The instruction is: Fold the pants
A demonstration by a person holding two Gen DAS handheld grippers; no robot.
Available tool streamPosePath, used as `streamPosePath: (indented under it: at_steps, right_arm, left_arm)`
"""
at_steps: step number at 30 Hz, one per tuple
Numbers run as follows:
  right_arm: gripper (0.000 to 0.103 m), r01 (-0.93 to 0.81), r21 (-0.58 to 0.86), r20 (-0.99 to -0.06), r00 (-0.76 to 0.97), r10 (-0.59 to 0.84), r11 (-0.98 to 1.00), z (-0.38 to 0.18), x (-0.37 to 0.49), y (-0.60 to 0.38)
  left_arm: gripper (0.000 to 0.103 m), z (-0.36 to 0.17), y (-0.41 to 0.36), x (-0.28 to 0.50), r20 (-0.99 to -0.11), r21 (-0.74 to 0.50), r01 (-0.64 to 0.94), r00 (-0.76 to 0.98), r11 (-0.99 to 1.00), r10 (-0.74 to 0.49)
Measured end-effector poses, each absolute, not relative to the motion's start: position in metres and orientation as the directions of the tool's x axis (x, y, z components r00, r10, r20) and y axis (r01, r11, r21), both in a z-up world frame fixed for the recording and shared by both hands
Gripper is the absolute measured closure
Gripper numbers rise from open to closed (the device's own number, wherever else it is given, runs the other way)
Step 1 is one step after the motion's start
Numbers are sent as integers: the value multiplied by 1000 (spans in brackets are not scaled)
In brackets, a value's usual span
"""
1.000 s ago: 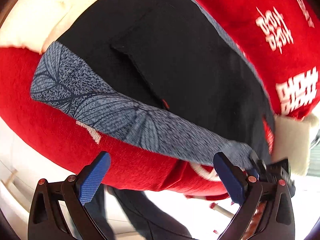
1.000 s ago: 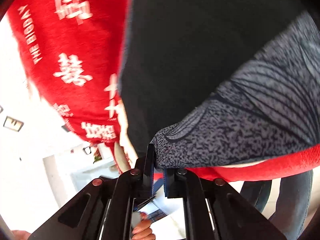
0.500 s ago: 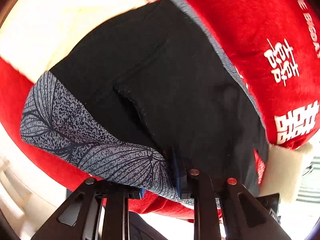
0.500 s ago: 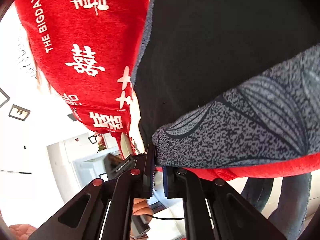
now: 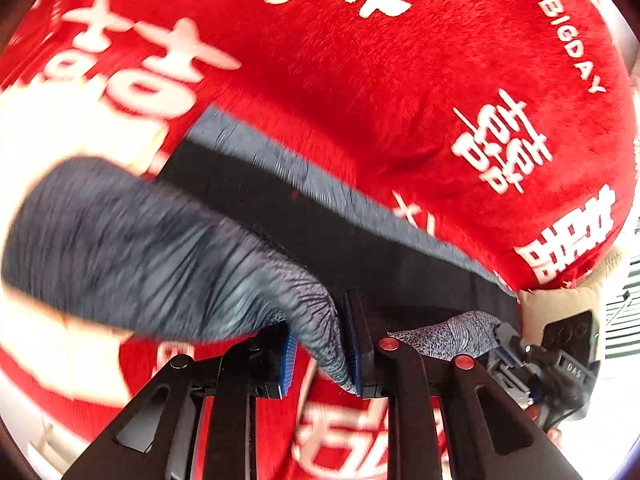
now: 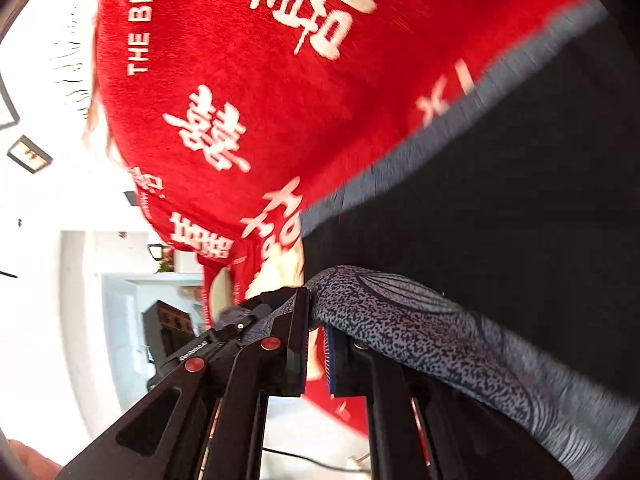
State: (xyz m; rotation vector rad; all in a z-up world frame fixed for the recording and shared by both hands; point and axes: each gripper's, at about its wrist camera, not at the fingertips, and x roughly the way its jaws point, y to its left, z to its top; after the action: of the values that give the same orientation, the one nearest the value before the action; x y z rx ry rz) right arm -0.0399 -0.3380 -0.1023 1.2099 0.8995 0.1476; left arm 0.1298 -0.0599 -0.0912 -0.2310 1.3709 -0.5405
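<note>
Black pants (image 5: 360, 248) with a grey leaf-patterned waistband (image 5: 168, 248) lie on a red blanket (image 5: 400, 80). My left gripper (image 5: 320, 344) is shut on a bunched part of the waistband, lifted off the blanket. In the right wrist view the black pants (image 6: 520, 200) fill the right side, and my right gripper (image 6: 316, 340) is shut on the other end of the waistband (image 6: 420, 332), which stretches away to the lower right. The right gripper's body (image 5: 552, 356) shows at the lower right of the left wrist view, with the waistband end (image 5: 452, 332) reaching into it.
The red blanket (image 6: 240, 80) carries white characters and lettering and covers a cream cushion (image 5: 568, 304). Past the blanket's edge in the right wrist view are a white wall with frames (image 6: 28, 152) and a white cabinet (image 6: 120, 300). Part of a hand (image 6: 24, 460) shows at bottom left.
The left gripper went from open to shut on the waistband. Both grippers then lifted the waistband and carried it across the pants, so more red blanket shows ahead.
</note>
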Motion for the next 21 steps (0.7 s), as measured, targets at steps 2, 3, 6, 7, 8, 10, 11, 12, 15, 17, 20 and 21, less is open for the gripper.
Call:
streamPosePath:
  at_steps: [2, 3, 6, 7, 8, 10, 11, 12, 15, 17, 20, 21]
  right_arm:
    - [96, 368, 829, -555, 635, 537, 422, -113, -8, -350]
    - [96, 376, 816, -574, 625, 530, 439, -120, 2, -355]
    - [96, 407, 779, -622, 599, 505, 477, -140, 38, -364]
    - [96, 423, 768, -637, 588, 499, 481, -148, 47, -367]
    - [95, 435, 758, -649, 579, 493, 487, -156, 53, -369]
    - [94, 466, 719, -692, 548, 471, 515, -170, 66, -372]
    - [94, 485, 700, -712, 531, 460, 524, -177, 71, -372]
    - [94, 502, 685, -727, 520, 448, 528, -184, 75, -373]
    - [91, 535, 665, -746, 509, 429, 521, -193, 77, -375]
    - [76, 546, 659, -751, 506, 423, 517, -190, 78, -375]
    - [25, 515, 679, -733, 525, 433, 523, -173, 86, -372]
    - [20, 506, 686, -725, 533, 436, 523, -167, 88, -372]
  left_arm:
    - [80, -108, -72, 158, -873, -444, 236, 103, 864, -477]
    - [80, -113, -73, 165, -877, -431, 243, 111, 869, -467]
    - [78, -138, -86, 197, -893, -395, 260, 119, 881, -435]
    - [69, -146, -89, 203, -900, -379, 262, 117, 887, -419]
    - [66, -155, -93, 210, -906, -369, 264, 112, 891, -408]
    - [62, -167, -98, 217, -911, -369, 263, 88, 891, -403]
    - [60, -170, -99, 220, -909, -378, 265, 77, 887, -411]
    - [60, -170, -100, 221, -906, -385, 267, 71, 884, -416]
    - [56, -156, -98, 219, -905, -386, 292, 66, 875, -421]
    - [21, -134, -93, 214, -915, -310, 343, 148, 887, -377]
    - [18, -108, -85, 208, -907, -245, 413, 221, 877, -358]
    - [18, -104, -84, 205, -916, -224, 436, 212, 872, -341]
